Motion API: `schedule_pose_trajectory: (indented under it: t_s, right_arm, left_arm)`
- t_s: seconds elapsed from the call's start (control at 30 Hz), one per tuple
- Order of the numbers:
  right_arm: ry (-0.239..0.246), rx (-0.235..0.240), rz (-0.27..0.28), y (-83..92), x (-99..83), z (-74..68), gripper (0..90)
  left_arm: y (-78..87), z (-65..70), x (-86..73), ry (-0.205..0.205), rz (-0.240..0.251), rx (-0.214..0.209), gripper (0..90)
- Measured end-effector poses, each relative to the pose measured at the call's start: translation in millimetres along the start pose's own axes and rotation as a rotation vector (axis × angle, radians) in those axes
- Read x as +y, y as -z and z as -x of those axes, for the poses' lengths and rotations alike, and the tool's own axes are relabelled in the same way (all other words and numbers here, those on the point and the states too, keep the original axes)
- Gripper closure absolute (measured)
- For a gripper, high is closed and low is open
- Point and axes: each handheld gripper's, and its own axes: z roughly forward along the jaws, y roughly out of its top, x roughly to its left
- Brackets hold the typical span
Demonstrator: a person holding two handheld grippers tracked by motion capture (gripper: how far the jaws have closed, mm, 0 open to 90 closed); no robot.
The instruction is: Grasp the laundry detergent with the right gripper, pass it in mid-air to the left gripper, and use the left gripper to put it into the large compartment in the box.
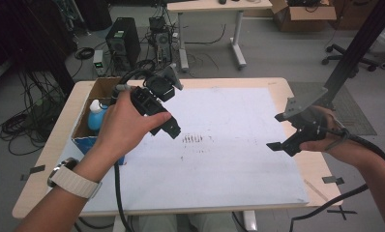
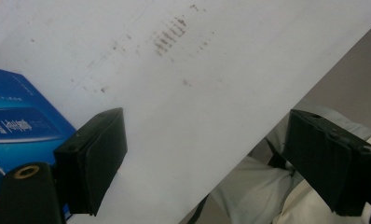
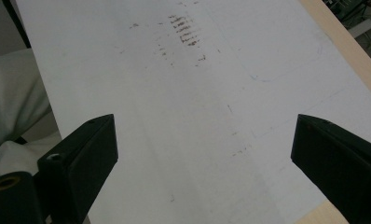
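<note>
Both the left gripper [image 1: 169, 126] and right gripper [image 1: 277, 131] hovered with jaws wide and empty over the white board [image 1: 229, 164]. A cardboard box [image 1: 99, 89] with a blue bottle [image 1: 96, 118] sat just left of the left hand [image 1: 125, 128], at the desk [image 1: 282, 87] edge.

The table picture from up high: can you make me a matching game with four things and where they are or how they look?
Things:
1. box
2. bottle
3. marks
4. right gripper

Places or states:
A. dark smudges in the middle of the white sheet
B. open, with nothing between its fingers, over the sheet's right side
C. blue with a white cap, standing inside the box
D. brown cardboard, open on top, at the table's left edge

Right pairs: 1-D, 2-C, 3-A, 4-B
</note>
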Motion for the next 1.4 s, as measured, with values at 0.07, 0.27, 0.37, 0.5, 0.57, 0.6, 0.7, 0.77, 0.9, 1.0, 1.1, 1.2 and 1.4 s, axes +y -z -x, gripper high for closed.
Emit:
schedule_pose_trajectory:
  t_s: [0.07, 0.27, 0.37, 0.5, 0.57, 0.6, 0.7, 0.77, 0.9, 1.0, 1.1, 1.2, 1.4]
  right_arm:
    - [0.0, -0.001, 0.0, -0.1, 0.0, 0.4, 7.1]
    - [0.005, 0.001, 0.0, -0.3, 1.0, 1.3, 7.1]
    - [0.005, 0.002, 0.0, -0.9, 1.2, 1.4, 7.1]
    - [0.003, 0.002, 0.001, -1.2, 0.9, 1.6, 7.1]
    - [0.003, 0.003, 0.001, -1.5, 0.7, 1.6, 7.1]
    - [0.003, 0.004, -0.001, -1.7, 0.7, 1.5, 7.1]
    - [0.007, 0.005, 0.001, -1.7, 0.9, 1.7, 7.1]
    - [0.005, 0.004, 0.002, -1.3, 1.1, 1.8, 7.1]
    - [0.004, 0.004, 0.003, -1.3, 0.5, 1.9, 7.1]
    - [0.004, 0.003, 0.003, -1.1, 0.0, 1.9, 7.1]
    - [0.006, 0.003, 0.003, -0.7, 0.2, 2.1, 7.1]
    - [0.006, 0.002, 0.003, -0.7, 1.1, 2.0, 7.1]
    - [0.008, 0.004, 0.003, -2.0, 2.3, 1.9, 7.0]
  left_arm:
    - [-0.4, 0.7, 0.4, -0.002, -0.002, -0.001, 13.9]
    - [-1.3, 1.8, 0.4, -0.003, 0.0, -0.003, 13.9]
    - [-1.2, 1.9, 0.6, -0.002, -0.002, -0.002, 13.9]
    - [-1.5, 1.8, 1.0, -0.001, -0.003, -0.002, 13.9]
    - [-1.7, 1.9, 1.2, -0.001, -0.001, -0.003, 13.9]
    - [-1.8, 2.0, 1.3, -0.001, -0.002, -0.003, 13.9]
    - [-1.3, 2.5, 1.7, -0.001, -0.002, -0.003, 13.9]
    - [-1.2, 2.6, 1.9, -0.005, -0.005, -0.002, 14.0]
    - [-1.6, 2.8, 2.1, -0.004, -0.008, -0.002, 14.1]
    - [-1.4, 2.5, 2.3, -0.008, -0.009, -0.003, 14.2]
    - [-1.8, 2.8, 2.3, -0.008, -0.007, -0.004, 14.2]
    - [-2.0, 2.6, 2.0, -0.012, -0.012, -0.003, 14.3]
    - [-0.8, 1.5, 1.2, -0.007, -0.007, -0.006, 14.3]
